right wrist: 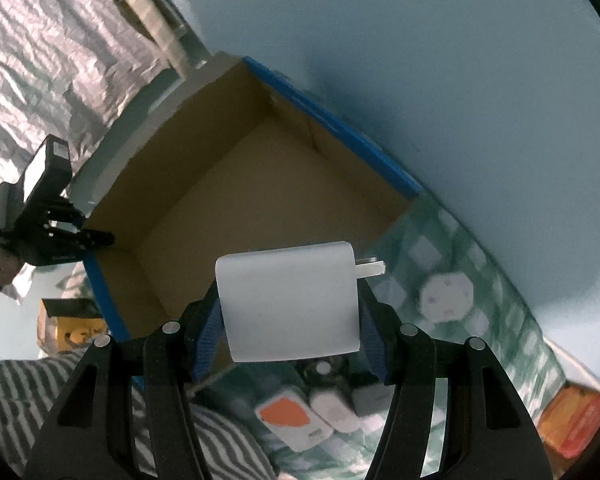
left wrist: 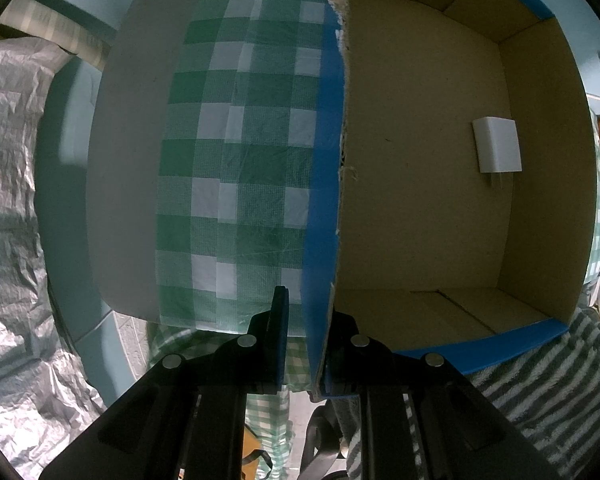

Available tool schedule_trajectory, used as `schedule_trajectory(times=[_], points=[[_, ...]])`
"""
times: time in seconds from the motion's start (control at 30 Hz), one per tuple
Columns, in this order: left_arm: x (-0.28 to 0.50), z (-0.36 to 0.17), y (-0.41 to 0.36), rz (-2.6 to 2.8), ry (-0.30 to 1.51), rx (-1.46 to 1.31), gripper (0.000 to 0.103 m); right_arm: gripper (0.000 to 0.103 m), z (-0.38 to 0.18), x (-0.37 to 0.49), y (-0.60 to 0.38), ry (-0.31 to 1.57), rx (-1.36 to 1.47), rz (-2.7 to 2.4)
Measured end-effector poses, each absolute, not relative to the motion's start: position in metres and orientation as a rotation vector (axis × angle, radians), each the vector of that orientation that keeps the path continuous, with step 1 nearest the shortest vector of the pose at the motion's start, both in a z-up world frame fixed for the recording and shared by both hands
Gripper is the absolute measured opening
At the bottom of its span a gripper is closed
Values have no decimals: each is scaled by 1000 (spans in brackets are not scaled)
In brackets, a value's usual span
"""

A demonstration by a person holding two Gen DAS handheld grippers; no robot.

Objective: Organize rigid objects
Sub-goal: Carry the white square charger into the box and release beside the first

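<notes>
Charger sits clamped between the blue-padded fingers of my right gripper, held above the near corner of the open cardboard box. It is a white rounded block, smooth and matte, with its flat metal prongs sticking out to the right past the right finger.

My left gripper is pinched on the box's torn wall, one finger outside the blue-covered face and the other inside against the brown board. From the left wrist camera a second white charger lies flat on the box floor near the right wall, prongs pointing toward me, well apart from my fingers.

The box is brown inside with blue outer faces and stands on a green and white checked cloth. On that cloth below my right gripper lie more adapters, blurred, one with an orange patch, and a white multi-sided plug further right.
</notes>
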State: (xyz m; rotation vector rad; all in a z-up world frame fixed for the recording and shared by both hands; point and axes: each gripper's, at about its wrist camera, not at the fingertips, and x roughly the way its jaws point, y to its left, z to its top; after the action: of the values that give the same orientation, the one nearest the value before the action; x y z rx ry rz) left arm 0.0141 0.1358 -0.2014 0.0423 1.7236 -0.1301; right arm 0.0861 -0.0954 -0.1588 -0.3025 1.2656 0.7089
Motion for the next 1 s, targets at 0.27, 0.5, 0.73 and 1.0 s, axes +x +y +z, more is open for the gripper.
schedule_trajectory(times=[0.27, 0.5, 0.73, 1.0], points=[[17, -199, 133, -129, 1724, 50, 15, 61, -201, 93, -55, 1331, -390, 735], [18, -195, 132, -133, 1719, 47, 14, 61, -229, 87, -40, 1346, -493, 709], [18, -195, 132, -136, 1718, 55, 14, 61, -230, 89, -39, 1354, -495, 689], [17, -193, 131, -137, 1712, 59, 14, 62, -230, 90, -41, 1350, -469, 661]])
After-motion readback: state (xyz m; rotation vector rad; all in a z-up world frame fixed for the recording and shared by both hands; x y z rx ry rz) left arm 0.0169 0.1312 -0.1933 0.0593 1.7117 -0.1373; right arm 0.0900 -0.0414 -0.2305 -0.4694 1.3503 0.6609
